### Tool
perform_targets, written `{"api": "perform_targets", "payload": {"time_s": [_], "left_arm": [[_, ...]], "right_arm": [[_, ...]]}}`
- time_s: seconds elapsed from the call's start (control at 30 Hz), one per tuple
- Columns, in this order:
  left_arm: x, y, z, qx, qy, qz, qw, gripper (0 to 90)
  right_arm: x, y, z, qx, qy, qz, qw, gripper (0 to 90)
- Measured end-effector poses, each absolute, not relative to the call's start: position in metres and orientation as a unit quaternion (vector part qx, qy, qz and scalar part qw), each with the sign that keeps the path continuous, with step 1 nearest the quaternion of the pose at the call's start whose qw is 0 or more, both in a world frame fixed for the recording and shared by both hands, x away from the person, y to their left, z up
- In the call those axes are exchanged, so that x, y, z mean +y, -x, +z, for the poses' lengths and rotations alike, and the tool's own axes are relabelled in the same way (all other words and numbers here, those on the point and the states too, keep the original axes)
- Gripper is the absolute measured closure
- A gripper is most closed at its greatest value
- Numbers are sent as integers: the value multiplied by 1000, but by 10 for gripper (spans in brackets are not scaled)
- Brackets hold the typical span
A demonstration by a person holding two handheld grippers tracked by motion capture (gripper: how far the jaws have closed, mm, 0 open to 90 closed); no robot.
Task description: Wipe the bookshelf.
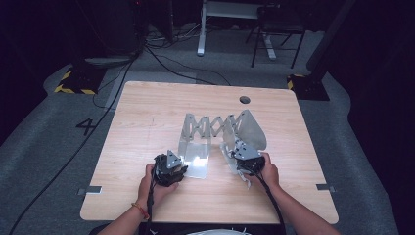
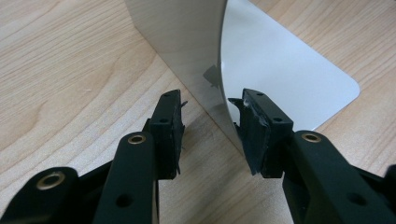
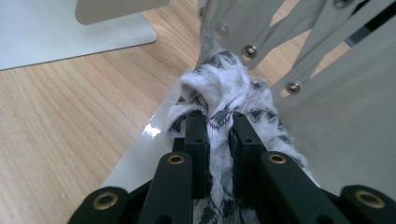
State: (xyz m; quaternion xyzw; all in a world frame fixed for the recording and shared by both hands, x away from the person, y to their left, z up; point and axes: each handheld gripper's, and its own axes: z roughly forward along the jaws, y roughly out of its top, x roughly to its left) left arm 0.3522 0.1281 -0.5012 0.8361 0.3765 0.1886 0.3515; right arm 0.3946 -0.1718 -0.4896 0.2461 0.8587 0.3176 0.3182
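Between the right hand-held gripper (image 3: 219,123) jaws: patterned white cloth (image 3: 224,88), clamped tight, pressed against the folding rack's lattice (image 3: 261,42) over its right plate. Could snag on rivets, tear or slip. At left hand-held gripper (image 2: 212,121): jaws part-open astride upright plate (image 2: 187,56), ungripped; rack could slide across worktop (image 1: 147,117).

both forearms enter from the table's (image 1: 147,112) near edge. left hand (image 1: 152,182) wraps the left gripper (image 2: 208,126), low over the table's near half, jaws parted on either side of the upright metal plate (image 2: 187,51), with a gap showing at the left pad (image 2: 173,130). right hand (image 1: 268,171) carries the right gripper (image 3: 219,135), also over the near half, tilted forward and down, jaws clamped on a patterned white cloth (image 3: 224,88).
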Motion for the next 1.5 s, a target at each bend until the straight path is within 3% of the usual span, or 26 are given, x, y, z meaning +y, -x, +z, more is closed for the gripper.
{"api": "perform_targets", "payload": {"time_s": [0.43, 0.7, 1.0, 1.2, 1.5], "left_arm": [[128, -352, -501, 375, -836, 193, 351, 598], [127, -352, -501, 375, -836, 193, 352, 598], [128, -353, -501, 374, -837, 190, 352, 598], [128, -353, -501, 374, -837, 186, 354, 598], [129, -354, -501, 377, -836, 181, 355, 600]], "right_arm": [[-175, -394, -493, 891, -227, 300, 253, 808], [-195, -380, -485, 914, -213, 297, 174, 807], [-196, -384, -469, 879, -226, 330, 259, 804], [-183, -393, -477, 871, -240, 288, 319, 802], [-179, -404, -491, 878, -257, 282, 288, 805]]}}
